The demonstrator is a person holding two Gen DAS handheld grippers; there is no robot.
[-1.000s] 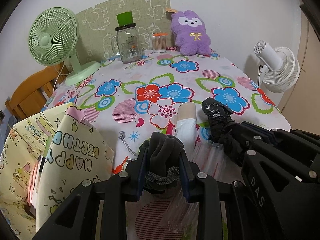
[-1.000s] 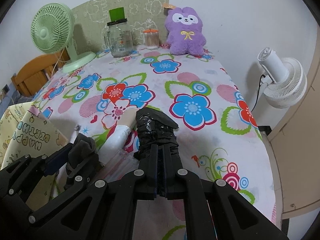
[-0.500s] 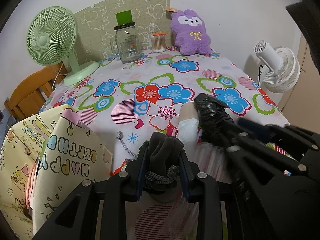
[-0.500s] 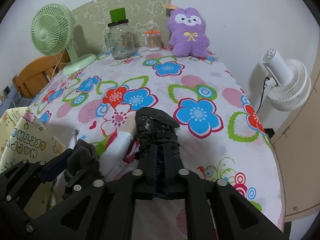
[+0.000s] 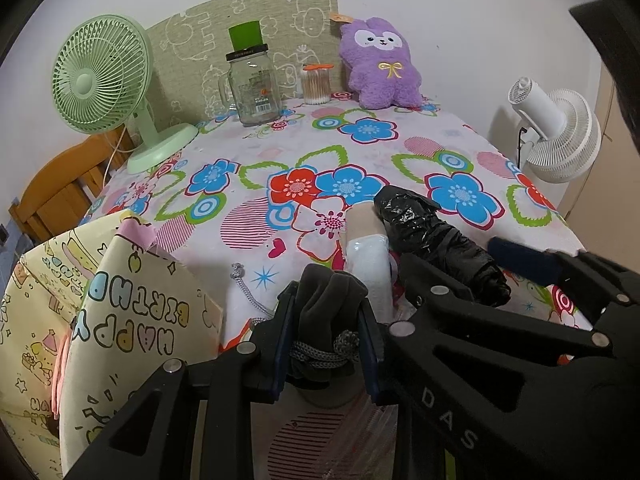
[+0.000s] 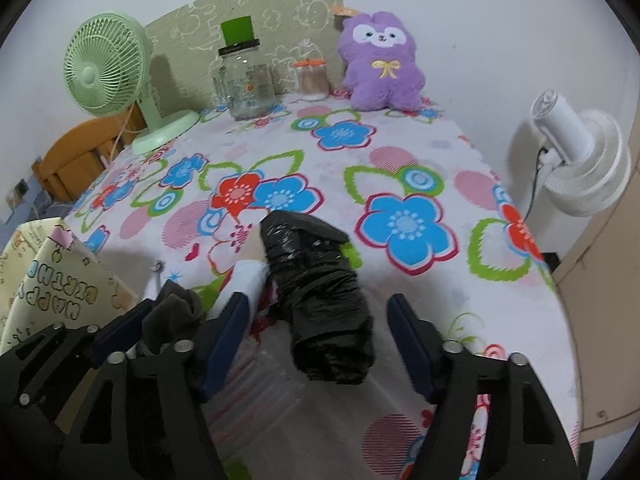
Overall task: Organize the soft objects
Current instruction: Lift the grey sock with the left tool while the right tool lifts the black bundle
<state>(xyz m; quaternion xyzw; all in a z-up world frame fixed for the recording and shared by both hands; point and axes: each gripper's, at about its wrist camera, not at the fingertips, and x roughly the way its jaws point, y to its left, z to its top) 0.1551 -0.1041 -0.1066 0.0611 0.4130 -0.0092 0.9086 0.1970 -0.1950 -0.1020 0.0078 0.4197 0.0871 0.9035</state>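
Left claw (image 5: 326, 344): clamped on a dark grey drawstring pouch (image 5: 330, 300), low centre of the left wrist view; its grey cord (image 5: 320, 354) is bunched between the pads.
Right claw (image 6: 316, 344): jaws have just been opening and stand apart; the black plastic bundle (image 6: 320, 288) lies between them, touched by neither pad.
Bundle's place: on the floral tabletop (image 6: 400, 152), lower centre of the right wrist view, just beside a white-wrapped roll (image 5: 368, 256).
Handling, as a judgement: the bundle looks light, crinkly and slippery, yielding under pressure; the pouch limp.
Where to hold: across the bundle's thick middle, where the folds bunch; the pouch by its gathered neck.
Likely destination: cannot tell; a "happy birthday" bag (image 5: 120, 320) stands at lower left.
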